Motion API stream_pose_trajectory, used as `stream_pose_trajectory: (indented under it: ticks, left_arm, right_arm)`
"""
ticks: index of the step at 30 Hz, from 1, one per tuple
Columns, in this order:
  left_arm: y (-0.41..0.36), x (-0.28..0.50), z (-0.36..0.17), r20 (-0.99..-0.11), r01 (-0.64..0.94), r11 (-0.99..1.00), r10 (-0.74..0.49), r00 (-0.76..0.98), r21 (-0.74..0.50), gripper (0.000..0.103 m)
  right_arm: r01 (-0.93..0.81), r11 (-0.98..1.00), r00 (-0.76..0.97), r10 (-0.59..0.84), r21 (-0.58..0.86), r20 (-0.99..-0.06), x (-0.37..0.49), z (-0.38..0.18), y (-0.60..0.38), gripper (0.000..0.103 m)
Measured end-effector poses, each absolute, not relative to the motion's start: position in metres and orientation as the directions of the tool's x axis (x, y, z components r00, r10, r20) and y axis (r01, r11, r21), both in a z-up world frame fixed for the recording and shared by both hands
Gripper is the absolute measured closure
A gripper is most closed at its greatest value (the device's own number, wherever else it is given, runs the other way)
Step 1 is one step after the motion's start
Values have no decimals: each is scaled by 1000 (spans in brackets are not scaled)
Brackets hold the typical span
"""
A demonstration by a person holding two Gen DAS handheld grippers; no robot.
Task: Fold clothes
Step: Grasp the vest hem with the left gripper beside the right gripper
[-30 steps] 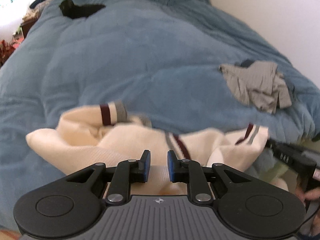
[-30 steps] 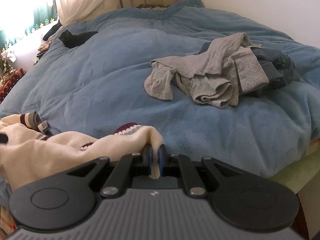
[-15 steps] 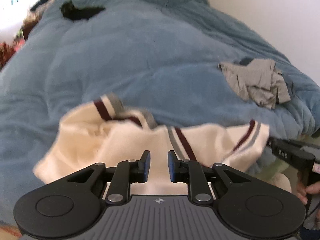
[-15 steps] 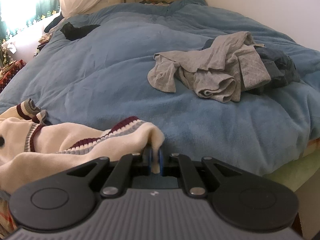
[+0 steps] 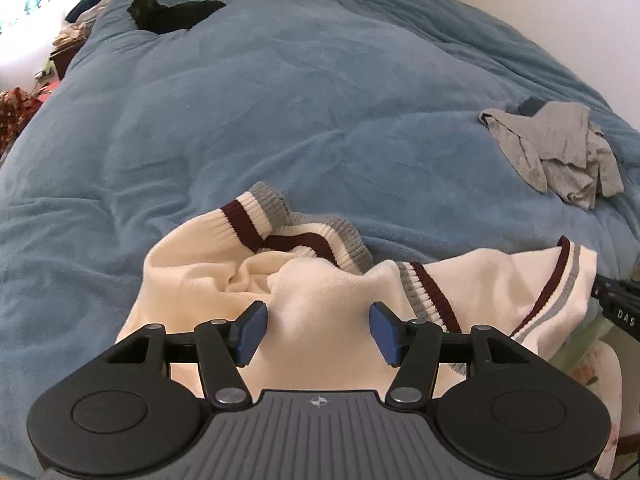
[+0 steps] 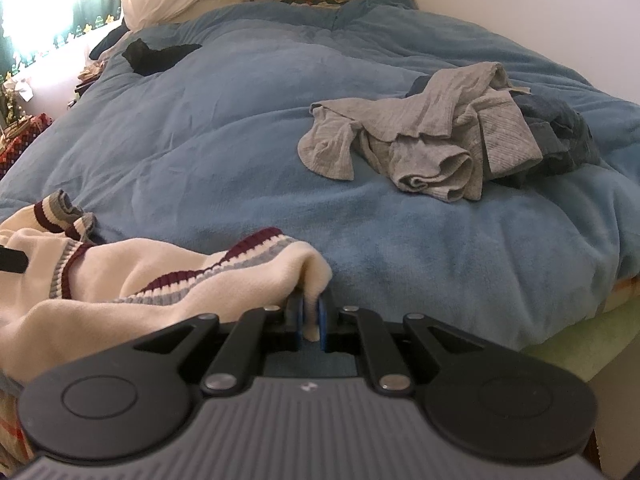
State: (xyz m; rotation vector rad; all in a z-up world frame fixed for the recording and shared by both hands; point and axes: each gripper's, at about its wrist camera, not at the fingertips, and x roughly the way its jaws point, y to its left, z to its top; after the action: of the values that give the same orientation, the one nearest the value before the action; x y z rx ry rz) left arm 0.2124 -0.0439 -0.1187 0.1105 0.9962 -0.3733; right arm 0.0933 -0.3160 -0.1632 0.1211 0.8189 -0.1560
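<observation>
Since a second ago, left gripper (image 5: 318,330) opening above cream sweater (image 5: 328,300); right gripper (image 6: 308,316) clamped on its hem near the blue duvet (image 5: 280,100) edge.

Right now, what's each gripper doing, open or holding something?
Left gripper: jaws opening, pads clear of the cream sweater.
Right gripper: shut on the sweater's edge.

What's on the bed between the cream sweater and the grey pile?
Nothing: only bare blue duvet separates the sweater from the grey pile, clearest in the right wrist view.
</observation>
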Motion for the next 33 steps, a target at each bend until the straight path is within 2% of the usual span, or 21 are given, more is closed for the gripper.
stream_pose_trajectory:
  ticks: [8,11,16,20,24,29,33]
  left_arm:
    - [-44,211,-122,-837,364,928,-258,483,-76,73]
    - [-43,208,-120,-833,380,923,-256,490,-61,73]
    - [-41,214,-121,-839,371,927,-242,487,-52,59]
    - [-46,218,-123,-841,381,924,-239,485,-42,57]
    - [-53,219,-124,-843,406,913,-256,473,-50,57]
    - [-62,221,-129,-860,429,903,-238,451,-25,67]
    - [-69,219,-132,-858,417,909,-217,466,-3,68]
  right_arm:
    - [170,985,662,-90,32,-744,92,-166,-314,95]
    - [165,986,658,-87,31,-748,93,-167,-313,94]
    - [158,987,664,-86,26,-743,94,-166,-312,94]
    - [165,985,666,-81,41,-741,94,-166,-315,94]
    - [166,985,669,-85,37,-738,95,-166,-314,91]
    - [183,983,672,-106,26,-733,95,-167,-312,85]
    - [184,983,666,-114,15,-737,94,-170,-311,70]
